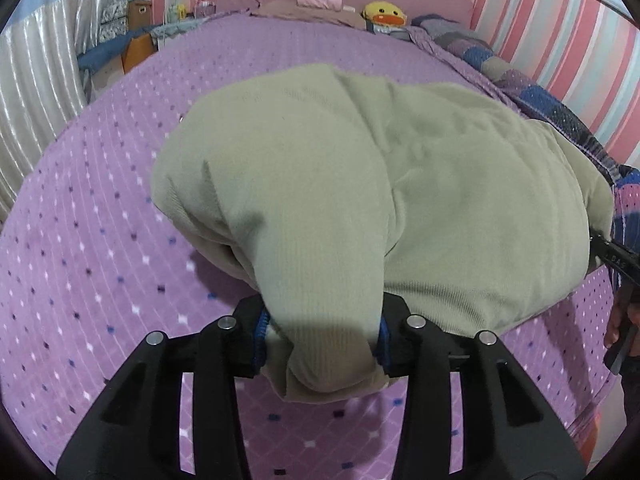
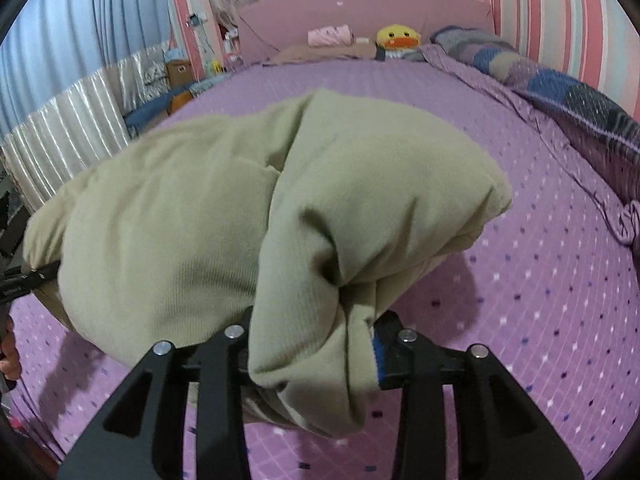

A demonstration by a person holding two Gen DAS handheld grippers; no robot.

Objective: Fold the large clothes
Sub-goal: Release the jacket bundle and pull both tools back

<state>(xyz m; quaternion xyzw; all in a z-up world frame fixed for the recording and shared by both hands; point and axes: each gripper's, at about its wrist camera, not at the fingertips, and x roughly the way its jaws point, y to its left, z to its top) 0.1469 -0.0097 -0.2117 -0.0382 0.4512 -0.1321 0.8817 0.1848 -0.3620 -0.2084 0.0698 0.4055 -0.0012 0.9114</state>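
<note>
A large olive-green corduroy garment (image 1: 360, 184) hangs bunched between both grippers, lifted above the purple dotted bedspread (image 1: 100, 220). My left gripper (image 1: 320, 336) is shut on a thick fold at the garment's left end. My right gripper (image 2: 316, 352) is shut on a thick fold at its right end (image 2: 320, 264). The right gripper also shows at the right edge of the left wrist view (image 1: 616, 264), and the left gripper at the left edge of the right wrist view (image 2: 24, 280). The garment's underside is hidden.
A rumpled blue and purple patchwork quilt (image 2: 560, 92) lies along the bed's right side by the striped wall. A yellow duck plush (image 2: 398, 40) and pink folded cloth (image 2: 330, 36) sit by the pink headboard. Boxes (image 1: 136, 36) and a silver-grey curtain (image 1: 36, 92) stand left of the bed.
</note>
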